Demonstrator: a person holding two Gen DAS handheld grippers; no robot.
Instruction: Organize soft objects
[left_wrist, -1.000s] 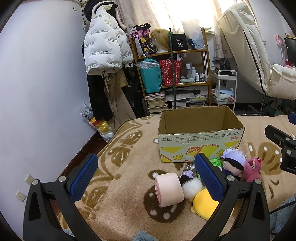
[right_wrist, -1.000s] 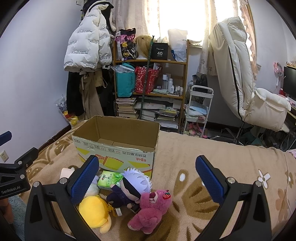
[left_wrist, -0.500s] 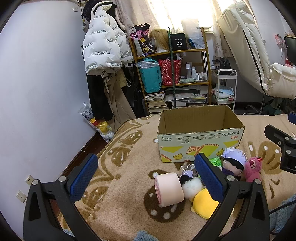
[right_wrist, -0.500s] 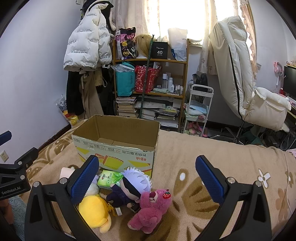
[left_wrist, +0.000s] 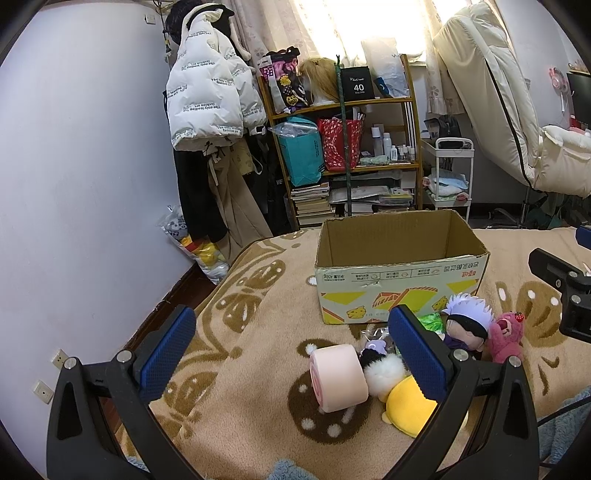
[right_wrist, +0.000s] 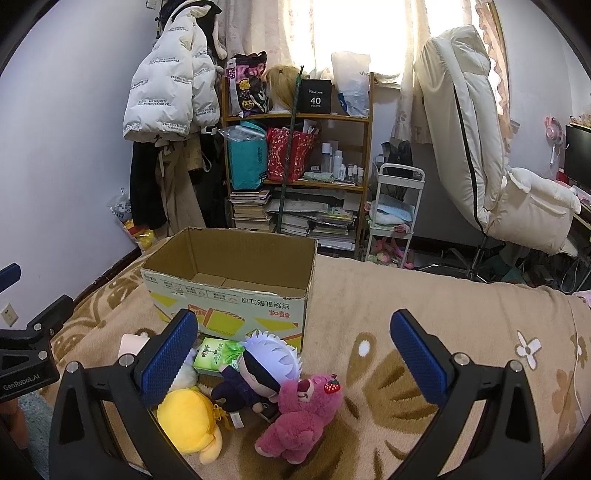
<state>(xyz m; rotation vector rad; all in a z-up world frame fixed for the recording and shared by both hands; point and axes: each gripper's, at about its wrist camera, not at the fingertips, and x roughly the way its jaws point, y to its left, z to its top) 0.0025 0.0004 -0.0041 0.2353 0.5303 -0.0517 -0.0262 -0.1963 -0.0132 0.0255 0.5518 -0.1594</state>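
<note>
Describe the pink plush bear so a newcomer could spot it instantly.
Find the open cardboard box on the tan blanket; a cluster of toys lies in front of it. The pink plush bear sits at the cluster's right end, beside the white-haired doll. Only it is magenta, with a red strawberry on its ear.

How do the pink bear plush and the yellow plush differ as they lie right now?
The pink bear plush is shaggy magenta with a strawberry on its head; the yellow plush is smooth and plain. The pink bear plush lies at the right end of the pile, clear of both tools; the yellow plush sits partly behind the right hand-held gripper's left finger. Both rest on the blanket, outside the cardboard box.
</note>
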